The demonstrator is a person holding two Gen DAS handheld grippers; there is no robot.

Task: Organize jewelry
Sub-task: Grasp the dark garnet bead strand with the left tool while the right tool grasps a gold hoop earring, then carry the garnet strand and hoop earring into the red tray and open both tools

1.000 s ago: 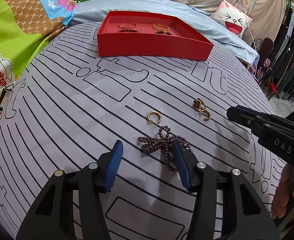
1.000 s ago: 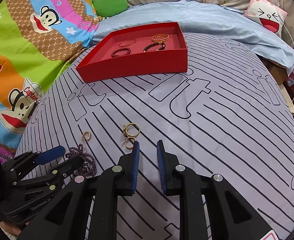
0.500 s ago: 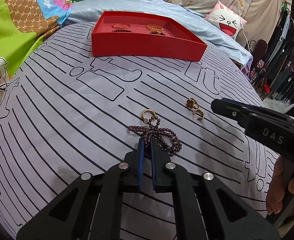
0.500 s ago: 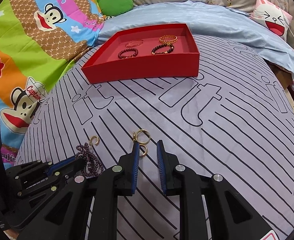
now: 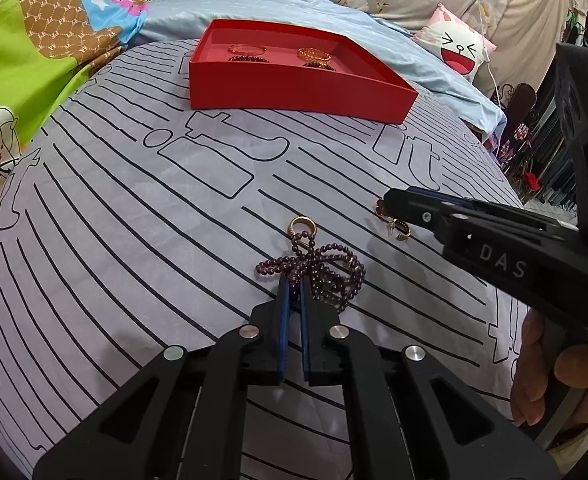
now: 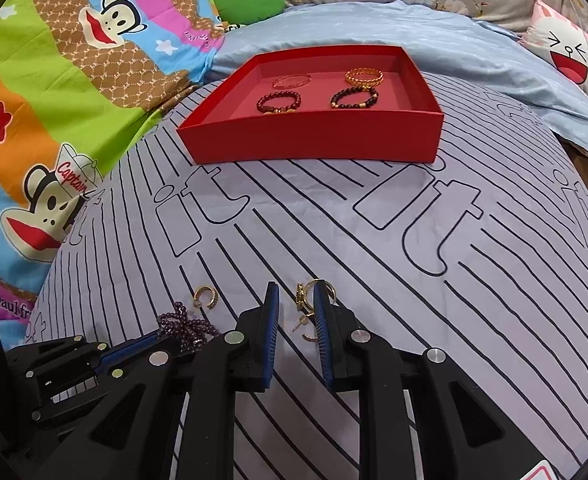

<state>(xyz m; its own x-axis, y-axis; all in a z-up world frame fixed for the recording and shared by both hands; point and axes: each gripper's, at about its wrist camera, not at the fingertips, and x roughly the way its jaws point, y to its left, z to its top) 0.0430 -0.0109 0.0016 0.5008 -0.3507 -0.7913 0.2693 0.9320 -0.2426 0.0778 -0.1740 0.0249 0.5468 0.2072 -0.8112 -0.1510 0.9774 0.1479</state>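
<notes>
A dark purple bead string (image 5: pixel 333 268) lies bunched on the grey striped cloth (image 5: pixel 134 220). My left gripper (image 5: pixel 294 282) is shut on its near loop. A gold hoop earring (image 5: pixel 302 225) touches the beads' far end. To the right, my right gripper (image 6: pixel 295 292) stands with a narrow gap between its fingers, and small gold earrings (image 6: pixel 305 320) lie on the cloth within that gap. The pads do not squeeze them. From the right wrist view, the left gripper (image 6: pixel 154 338) and beads (image 6: pixel 186 326) show at lower left. A red tray (image 6: pixel 313 144) at the back holds several bracelets.
A colourful cartoon blanket (image 6: pixel 54 100) lies to the left, and a pale blue sheet (image 6: pixel 373 20) is behind the tray. A pink face pillow (image 5: pixel 453 50) sits at the back right. A person's hand (image 5: pixel 553 380) holds the right gripper (image 5: pixel 391 206). Clothes hang beyond the bed's right edge.
The left jaws closed on the purple bead string. The right gripper moved forward, so the gold earrings now lie between its fingers.
</notes>
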